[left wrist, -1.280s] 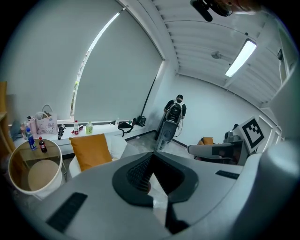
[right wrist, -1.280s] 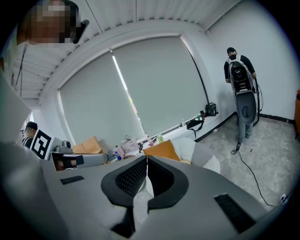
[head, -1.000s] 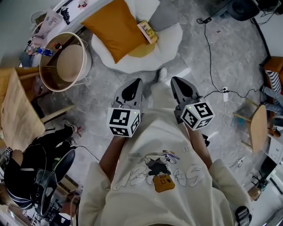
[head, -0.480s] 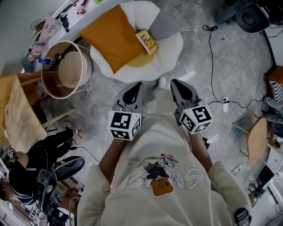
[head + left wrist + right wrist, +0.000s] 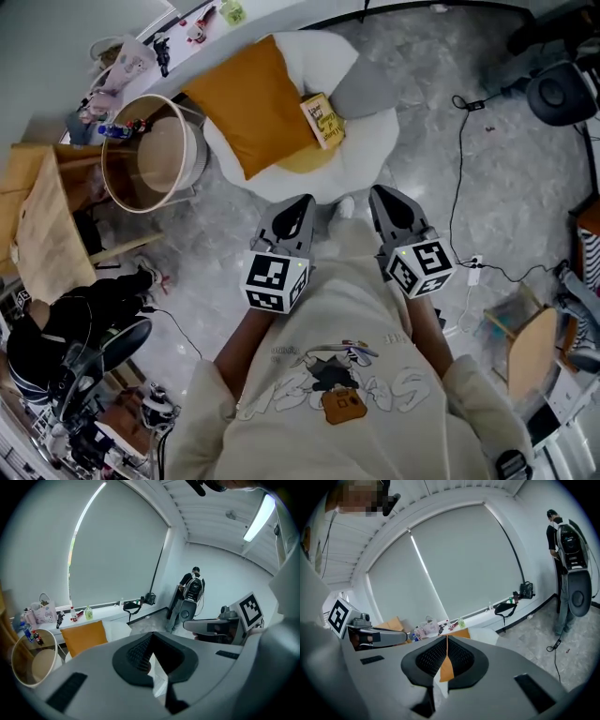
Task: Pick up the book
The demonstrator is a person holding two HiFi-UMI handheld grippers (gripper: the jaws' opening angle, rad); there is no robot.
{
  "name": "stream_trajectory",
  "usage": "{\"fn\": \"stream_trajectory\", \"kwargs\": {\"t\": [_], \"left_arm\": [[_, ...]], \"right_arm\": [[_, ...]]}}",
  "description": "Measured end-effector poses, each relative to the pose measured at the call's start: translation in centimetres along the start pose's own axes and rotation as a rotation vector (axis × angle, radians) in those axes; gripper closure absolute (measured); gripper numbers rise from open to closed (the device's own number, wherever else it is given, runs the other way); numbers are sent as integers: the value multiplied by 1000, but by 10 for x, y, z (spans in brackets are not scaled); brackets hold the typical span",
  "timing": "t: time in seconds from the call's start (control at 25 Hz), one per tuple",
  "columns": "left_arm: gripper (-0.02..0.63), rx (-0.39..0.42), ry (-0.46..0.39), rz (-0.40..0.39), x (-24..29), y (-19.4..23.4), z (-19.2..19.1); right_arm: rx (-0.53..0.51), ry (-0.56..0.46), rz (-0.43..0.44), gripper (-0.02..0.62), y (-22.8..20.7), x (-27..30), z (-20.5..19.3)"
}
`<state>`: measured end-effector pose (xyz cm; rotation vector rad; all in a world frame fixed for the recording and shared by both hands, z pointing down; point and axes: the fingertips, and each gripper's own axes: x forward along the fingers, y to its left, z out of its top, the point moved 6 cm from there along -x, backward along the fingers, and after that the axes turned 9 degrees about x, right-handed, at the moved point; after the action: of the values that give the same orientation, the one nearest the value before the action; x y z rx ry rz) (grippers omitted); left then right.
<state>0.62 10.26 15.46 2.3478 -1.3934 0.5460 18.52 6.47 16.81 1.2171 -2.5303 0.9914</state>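
Observation:
A small yellow book (image 5: 322, 120) lies on a white round chair (image 5: 366, 150), beside an orange cushion (image 5: 253, 105). My left gripper (image 5: 298, 203) and right gripper (image 5: 382, 195) are held side by side in front of my body, both pointing toward the chair and still short of it. Both are shut with nothing between the jaws. In the left gripper view the gripper (image 5: 151, 653) looks over the orange cushion (image 5: 84, 637). Through the narrow slit of the right gripper (image 5: 445, 663), a strip of orange cushion shows in the right gripper view.
A round wooden basket (image 5: 155, 155) stands left of the chair, next to a window ledge (image 5: 206, 28) with bottles and bags. A seated person (image 5: 66, 328) is at lower left. Cables (image 5: 464, 169) run over the floor at right. Another person (image 5: 190, 595) stands by the far wall.
Both grippers and I have moved toward the chair together. The chair, cushion and book sit lower and nearer in the head view. The jaws stayed shut.

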Motion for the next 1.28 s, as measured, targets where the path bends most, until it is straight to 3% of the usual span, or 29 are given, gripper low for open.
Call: {"fn": "stream_trajectory", "kwargs": {"t": [0.36, 0.88, 1.28], "left_arm": [[601, -47, 22, 84, 24, 4, -1], [601, -117, 87, 59, 61, 46, -33], [601, -158, 124, 66, 111, 71, -72]], "right_arm": [[-42, 64, 38, 569, -31, 23, 7], [-68, 151, 37, 569, -31, 89, -19], [-39, 189, 6, 568, -65, 133, -45]]}}
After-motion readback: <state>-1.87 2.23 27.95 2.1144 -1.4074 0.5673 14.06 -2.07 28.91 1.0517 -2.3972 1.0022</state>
